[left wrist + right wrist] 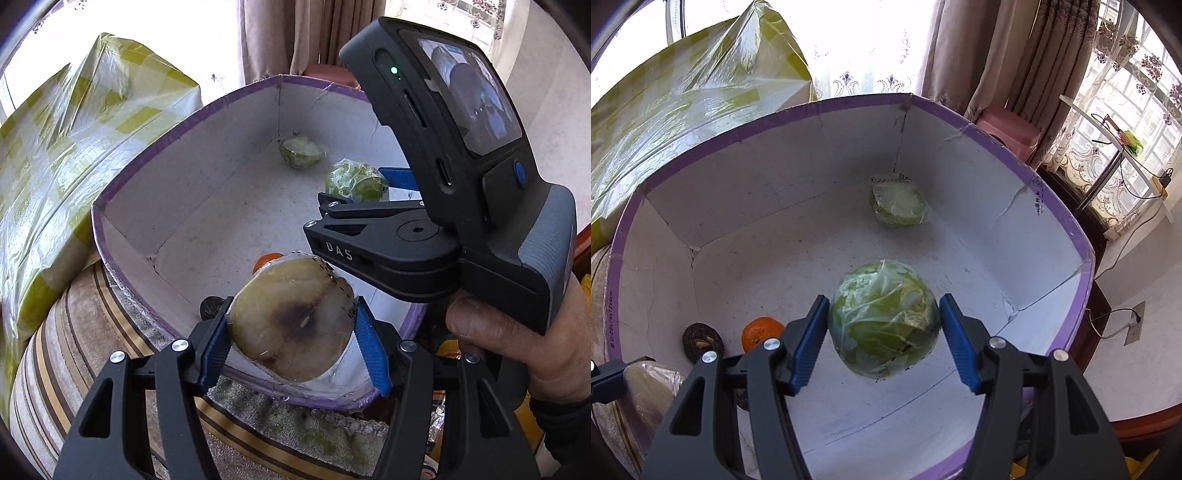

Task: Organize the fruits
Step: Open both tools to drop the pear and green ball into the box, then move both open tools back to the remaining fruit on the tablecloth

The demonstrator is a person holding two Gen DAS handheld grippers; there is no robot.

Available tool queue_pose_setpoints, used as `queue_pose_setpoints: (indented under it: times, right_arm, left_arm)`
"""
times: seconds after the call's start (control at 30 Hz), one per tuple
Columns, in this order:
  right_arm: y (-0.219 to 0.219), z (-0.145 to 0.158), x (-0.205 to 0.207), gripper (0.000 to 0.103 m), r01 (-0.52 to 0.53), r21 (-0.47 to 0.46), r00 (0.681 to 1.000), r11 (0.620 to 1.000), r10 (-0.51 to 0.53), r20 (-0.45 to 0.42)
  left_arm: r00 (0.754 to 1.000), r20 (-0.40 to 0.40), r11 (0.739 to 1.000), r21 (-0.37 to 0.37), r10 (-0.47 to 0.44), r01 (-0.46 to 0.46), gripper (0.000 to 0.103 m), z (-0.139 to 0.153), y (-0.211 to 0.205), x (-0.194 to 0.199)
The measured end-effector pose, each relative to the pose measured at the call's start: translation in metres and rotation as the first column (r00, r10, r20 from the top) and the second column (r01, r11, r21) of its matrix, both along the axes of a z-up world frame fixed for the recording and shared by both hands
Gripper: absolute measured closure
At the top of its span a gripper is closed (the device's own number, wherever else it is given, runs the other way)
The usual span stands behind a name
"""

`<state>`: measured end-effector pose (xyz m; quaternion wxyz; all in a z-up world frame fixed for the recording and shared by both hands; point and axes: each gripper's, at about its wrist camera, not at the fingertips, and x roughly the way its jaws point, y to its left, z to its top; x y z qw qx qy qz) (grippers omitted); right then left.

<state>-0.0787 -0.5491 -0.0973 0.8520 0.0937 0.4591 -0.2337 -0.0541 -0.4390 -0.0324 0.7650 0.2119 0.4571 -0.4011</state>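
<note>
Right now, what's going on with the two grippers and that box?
Both grippers are over the white box, each shut on a plastic-wrapped fruit. The left gripper holds a browned cut half above the near rim. The right gripper holds a green wrapped fruit over the middle. Another wrapped green piece lies in the far corner; an orange and a dark round fruit sit near the front wall.

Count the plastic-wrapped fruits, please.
3: a browned cut half held in the left gripper, a green one in the right gripper, a pale half at the box's far corner. Others may be hidden.
</note>
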Motion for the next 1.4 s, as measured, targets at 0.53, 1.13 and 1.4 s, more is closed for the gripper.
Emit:
queue_pose_setpoints:
  times: [0.53,1.13,1.4]
  right_arm:
    - [-0.003,0.015,-0.004,0.028,0.033,-0.011,0.999,0.999,-0.033,0.035]
    - [0.067,0.082,0.033,0.024,-0.136,-0.055,0.973,0.989,0.144,0.182]
    - [0.155,0.119,0.089,0.024,-0.384,-0.145,0.86,0.912,0.411,0.303]
  left_arm:
    - [0.999,0.036,0.999,-0.037,0.024,-0.023,0.026,0.012,0.006,-0.004]
    - [0.909,0.326,0.966,-0.095,0.259,-0.242,0.016,0.089,0.127,0.028]
    - [0.779,0.418,0.879,-0.13,0.467,-0.458,0.016,0.108,0.254,0.085]
